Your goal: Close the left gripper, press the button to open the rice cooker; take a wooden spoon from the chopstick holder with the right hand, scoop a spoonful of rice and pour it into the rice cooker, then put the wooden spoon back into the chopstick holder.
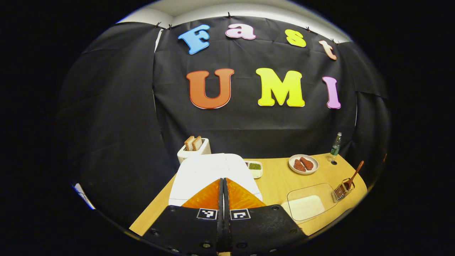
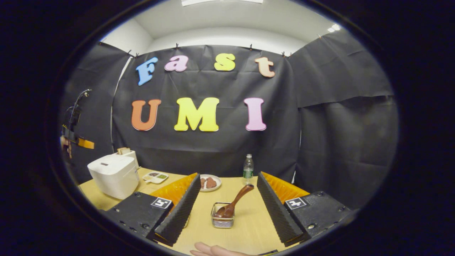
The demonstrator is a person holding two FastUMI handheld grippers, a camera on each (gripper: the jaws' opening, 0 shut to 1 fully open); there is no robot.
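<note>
Fingers on the left gripper (image 1: 224,199) are pressed flat together with nothing between them, hovering right over the white rice cooker (image 1: 213,174), whose lid looks down. Behind the cooker at about 11 o'clock there's a toaster (image 1: 193,149) with two slices of bread sticking up, and a small tray (image 1: 254,168) sits just beside the cooker at 2 o'clock. Fingers on the right gripper (image 2: 227,202) are spread wide apart, holding nothing, with the wire chopstick holder (image 2: 222,215) sitting on the table (image 2: 245,227) between them. The wooden spoon (image 2: 235,204) stands in that holder, handle leaning toward 1 o'clock. Farther back, a plate (image 2: 209,182) with brownish food is at 12 o'clock, and a bottle (image 2: 248,168) stands near it. In the left gripper view a clear container of rice (image 1: 310,202) lies just beside the holder, over at 3 o'clock from the cooker.
</note>
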